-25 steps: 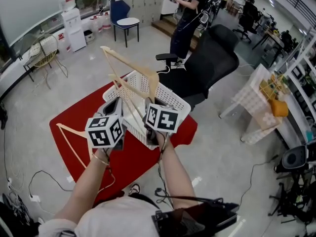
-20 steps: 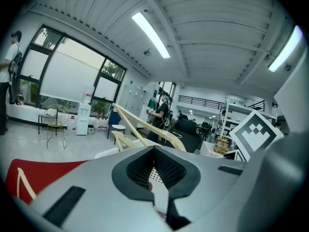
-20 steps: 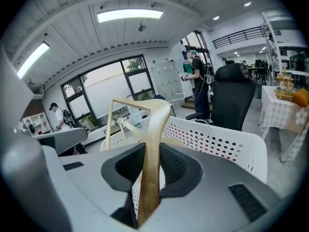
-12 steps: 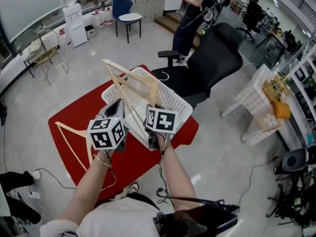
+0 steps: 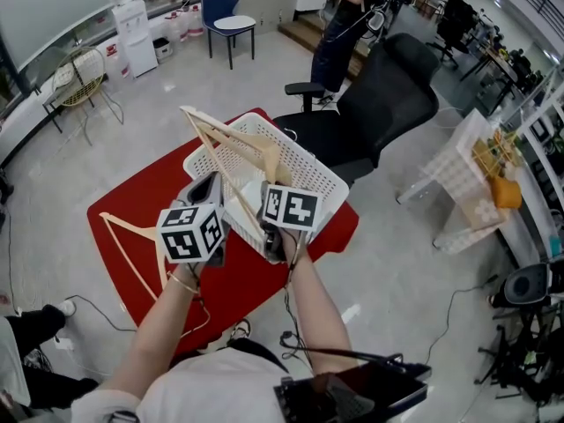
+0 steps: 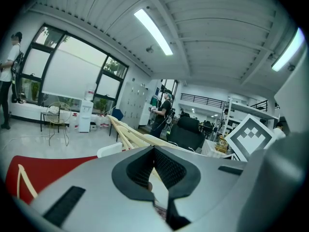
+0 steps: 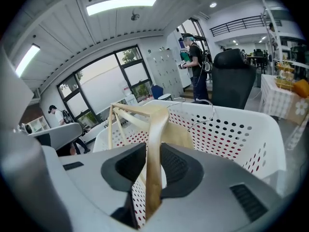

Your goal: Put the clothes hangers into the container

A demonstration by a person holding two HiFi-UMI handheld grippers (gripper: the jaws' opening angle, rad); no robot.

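Hanger (image 7: 157,116) pinched between right gripper (image 7: 154,148) fingers (left gripper (image 6: 154,150) fingers pressed together).

Upright hangers (image 5: 253,140) crowd the basket (image 5: 324,180); the chair (image 5: 395,95) blocks its far side.

Pale wood hangers (image 5: 263,151), white basket (image 5: 322,176) dotted with holes, red mat (image 5: 141,205), black chair (image 5: 392,95)

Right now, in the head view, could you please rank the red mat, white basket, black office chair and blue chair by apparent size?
1. red mat
2. black office chair and white basket: too alike to rank
3. blue chair
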